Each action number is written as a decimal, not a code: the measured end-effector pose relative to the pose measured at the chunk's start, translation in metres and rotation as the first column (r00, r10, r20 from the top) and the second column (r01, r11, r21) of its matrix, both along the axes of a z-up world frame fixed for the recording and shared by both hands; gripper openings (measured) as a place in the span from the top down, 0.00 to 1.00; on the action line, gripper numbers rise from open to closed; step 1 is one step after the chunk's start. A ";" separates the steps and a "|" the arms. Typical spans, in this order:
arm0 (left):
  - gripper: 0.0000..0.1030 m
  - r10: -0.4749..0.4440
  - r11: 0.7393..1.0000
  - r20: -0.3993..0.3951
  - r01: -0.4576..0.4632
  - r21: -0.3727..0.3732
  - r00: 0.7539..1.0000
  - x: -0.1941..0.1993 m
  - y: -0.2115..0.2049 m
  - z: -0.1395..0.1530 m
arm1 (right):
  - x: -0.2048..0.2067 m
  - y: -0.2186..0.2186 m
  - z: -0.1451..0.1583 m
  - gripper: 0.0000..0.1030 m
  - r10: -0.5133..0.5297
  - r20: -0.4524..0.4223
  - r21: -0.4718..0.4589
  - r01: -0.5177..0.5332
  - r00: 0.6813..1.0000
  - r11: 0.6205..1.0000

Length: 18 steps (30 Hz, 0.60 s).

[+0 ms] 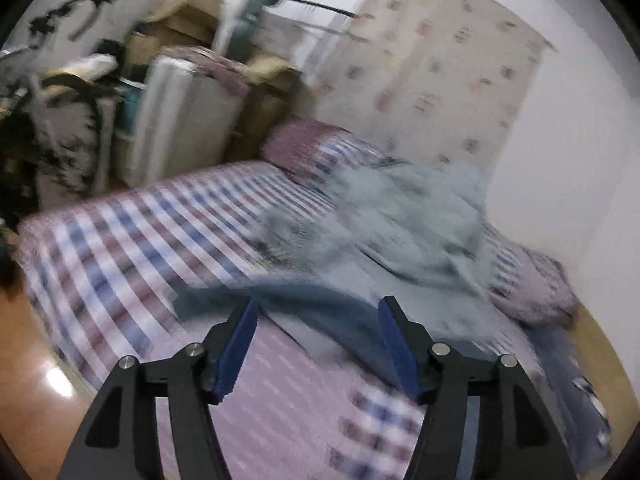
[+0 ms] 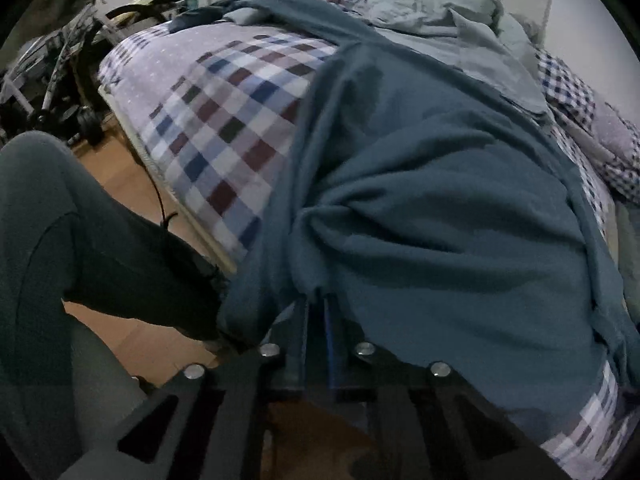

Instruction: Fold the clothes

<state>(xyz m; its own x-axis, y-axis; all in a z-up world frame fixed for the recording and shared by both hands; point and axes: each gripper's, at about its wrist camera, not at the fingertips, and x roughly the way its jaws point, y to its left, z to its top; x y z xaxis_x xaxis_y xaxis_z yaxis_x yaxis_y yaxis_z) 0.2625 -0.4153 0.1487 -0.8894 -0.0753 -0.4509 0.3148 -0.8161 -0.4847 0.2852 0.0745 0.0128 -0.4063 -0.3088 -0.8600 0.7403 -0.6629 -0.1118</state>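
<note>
Over on the left, the left claw (image 1: 318, 312) hangs above the bed (image 1: 132, 220) with its blue pads (image 1: 236, 352) spread wide and nothing between them; its view is smeared, so the fine detail is lost. Just past its tips a dark teal garment (image 1: 304, 300) lies across the checked bedcover, and farther back, toward the wall, a paler grey-green heap (image 1: 404, 216) sits crumpled near the pillow (image 1: 304, 144). Moving right, the right claw (image 2: 320, 300) is pinched shut on a bunched fold of the teal garment (image 2: 440, 200) at the near edge of the bed (image 2: 224, 92), the cloth gathering into a knot of creases right where the pads meet and draping over the claw's frame. From that grip the garment runs away up the bed toward the pale heap (image 2: 432, 0), so its long axis looks to lie roughly from the near edge to the far end, with a narrower strip reaching off to the far left; which end is collar or hem I cannot tell. A person's dark-clad leg (image 2: 80, 240) stands beside the bed at the left of that view. To my eye the step in hand is spreading the piece flat before any fold. It would go best if the empty left claw took a matching edge well apart from the right one, so the two can draw the cloth taut and even, rather than dragging it by one bunched point.
</note>
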 end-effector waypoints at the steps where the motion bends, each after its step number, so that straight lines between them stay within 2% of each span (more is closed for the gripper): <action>1: 0.35 -0.053 0.998 0.007 0.053 0.021 0.999 0.002 0.023 -0.008 | -0.003 0.005 0.001 0.96 -0.021 0.013 -0.011 0.021 1.000 1.000; 3: 0.35 -0.158 0.985 0.018 0.157 0.065 0.987 0.006 0.069 -0.024 | -0.009 0.016 0.004 0.96 -0.068 0.043 -0.038 0.069 0.997 0.997; 7: 0.35 -0.332 0.930 0.070 0.314 0.189 0.941 0.013 0.165 -0.072 | -0.025 0.045 0.008 0.98 -0.185 0.108 -0.092 0.195 0.977 0.977; 8: 0.35 -0.370 0.915 0.096 0.345 0.210 0.924 0.013 0.189 -0.085 | -0.028 0.052 0.008 0.98 -0.209 0.116 -0.100 0.221 0.971 0.970; 12: 0.35 -0.436 0.882 0.163 0.384 0.273 0.885 0.023 0.249 -0.124 | -0.037 0.077 0.010 0.98 -0.290 0.147 -0.132 0.309 0.946 0.942; 15: 0.35 -0.458 0.876 0.214 0.397 0.273 0.863 0.029 0.274 -0.140 | -0.035 0.082 0.016 0.98 -0.271 0.137 -0.174 0.292 0.953 0.940; 18: 0.35 -0.472 0.875 0.241 0.419 0.241 0.848 0.034 0.291 -0.143 | -0.024 0.074 0.025 0.94 -0.181 0.124 -0.238 0.207 0.976 0.949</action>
<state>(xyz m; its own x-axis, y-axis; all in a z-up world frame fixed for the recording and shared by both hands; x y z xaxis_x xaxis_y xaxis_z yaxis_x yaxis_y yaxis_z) 0.2964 -0.1244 0.0058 -0.6395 0.4007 -0.6561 0.0826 -0.8127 -0.5768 0.2613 0.1481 0.0381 -0.3959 -0.4414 -0.8053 0.5937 -0.7920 0.1423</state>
